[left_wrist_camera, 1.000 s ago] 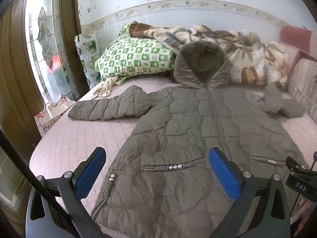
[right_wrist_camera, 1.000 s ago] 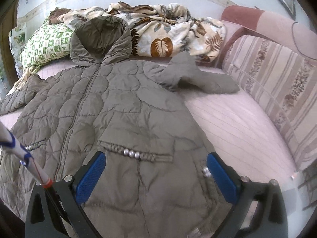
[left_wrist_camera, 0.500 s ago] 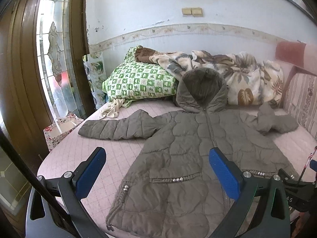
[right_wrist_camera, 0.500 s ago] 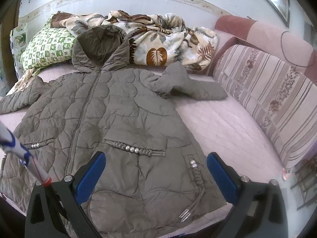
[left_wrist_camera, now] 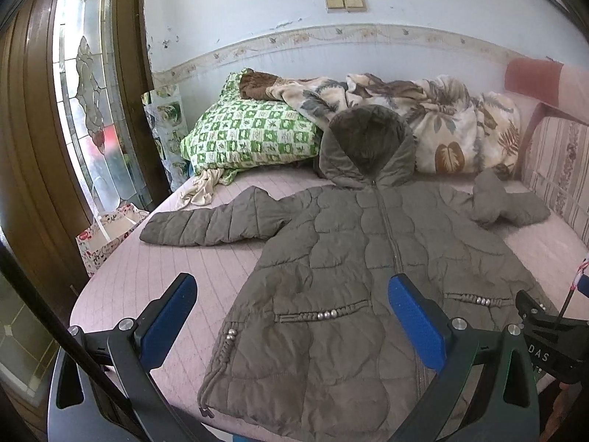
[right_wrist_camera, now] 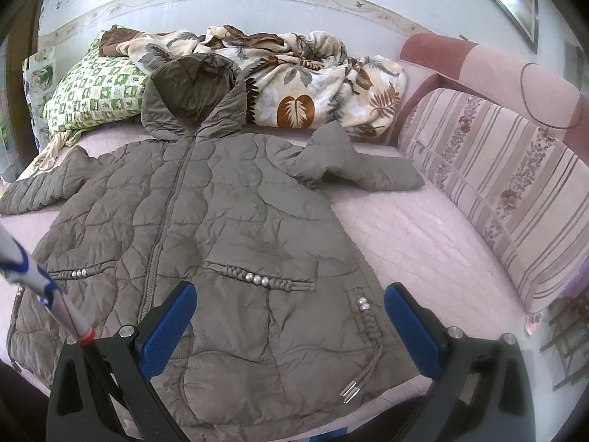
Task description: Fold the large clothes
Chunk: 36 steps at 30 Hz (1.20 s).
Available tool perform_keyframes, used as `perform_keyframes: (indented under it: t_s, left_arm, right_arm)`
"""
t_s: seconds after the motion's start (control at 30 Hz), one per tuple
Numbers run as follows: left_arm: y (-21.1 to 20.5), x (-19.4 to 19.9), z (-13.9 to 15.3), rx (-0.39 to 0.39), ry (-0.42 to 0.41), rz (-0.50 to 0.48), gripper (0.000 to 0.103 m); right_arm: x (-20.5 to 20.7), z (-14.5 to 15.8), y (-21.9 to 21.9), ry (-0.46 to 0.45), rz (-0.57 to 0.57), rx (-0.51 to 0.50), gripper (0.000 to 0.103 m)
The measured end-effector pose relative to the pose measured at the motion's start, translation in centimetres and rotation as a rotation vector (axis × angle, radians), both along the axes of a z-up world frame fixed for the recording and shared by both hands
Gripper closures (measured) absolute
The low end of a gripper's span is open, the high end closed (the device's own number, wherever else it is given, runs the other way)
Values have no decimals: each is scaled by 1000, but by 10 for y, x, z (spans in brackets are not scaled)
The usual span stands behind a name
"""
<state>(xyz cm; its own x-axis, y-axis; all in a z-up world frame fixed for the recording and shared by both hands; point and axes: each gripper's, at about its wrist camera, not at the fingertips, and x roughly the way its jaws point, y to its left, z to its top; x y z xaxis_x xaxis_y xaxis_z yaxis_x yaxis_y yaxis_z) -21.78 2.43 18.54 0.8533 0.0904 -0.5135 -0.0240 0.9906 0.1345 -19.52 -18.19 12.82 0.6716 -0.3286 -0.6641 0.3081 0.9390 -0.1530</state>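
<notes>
Both the left gripper (left_wrist_camera: pixel 291 316) and right gripper (right_wrist_camera: pixel 289 316) gape, empty, above the coat (left_wrist_camera: pixel 368 258); its puffy, slick quilting could slip a shallow pinch

The coat (left_wrist_camera: pixel 368 276) lies flat on the bed (left_wrist_camera: pixel 147 269) straight ahead of me at twelve o'clock, hem nearest me, hood (left_wrist_camera: pixel 368 147) farthest. Its one sleeve (left_wrist_camera: pixel 210 221) stretches out toward ten o'clock; the other sleeve (right_wrist_camera: pixel 353 165) lies bunched toward two o'clock. Behind the hood the blanket (right_wrist_camera: pixel 305 84) is heaped against the wall, and the pillow (left_wrist_camera: pixel 250 136) sits at eleven o'clock beside it. The sofa back (right_wrist_camera: pixel 508 191) runs along the bed's edge at three o'clock. My left gripper (left_wrist_camera: pixel 291 320) hangs over the hem's near left part, my right gripper (right_wrist_camera: pixel 291 320) over its near right part.
</notes>
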Motion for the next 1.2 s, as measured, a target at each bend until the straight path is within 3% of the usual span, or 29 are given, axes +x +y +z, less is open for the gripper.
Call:
perform_keyframes:
  t_s: [0.37,0.63,0.73,0.93,1.2]
  left_arm:
    - [-2,3,-8,-2,28,-11,0]
    - [-9,5,-14,21,37,-21,0]
    - [-11,5,-16,25,42,-26,0]
    - [-14,6,-18,33,50,-31,0]
    - [-14,6,-21,27,56,-30,0]
  right_arm:
    - [3,-7,5,27,4,-37,0]
    - [8,-12,5,60,-81,-236,0]
    - [6,-12,3,61,-83,-238,0]
    - [3,-14,3,59,-44,-164,0]
    - [7,-26,-2,106,62,165,0]
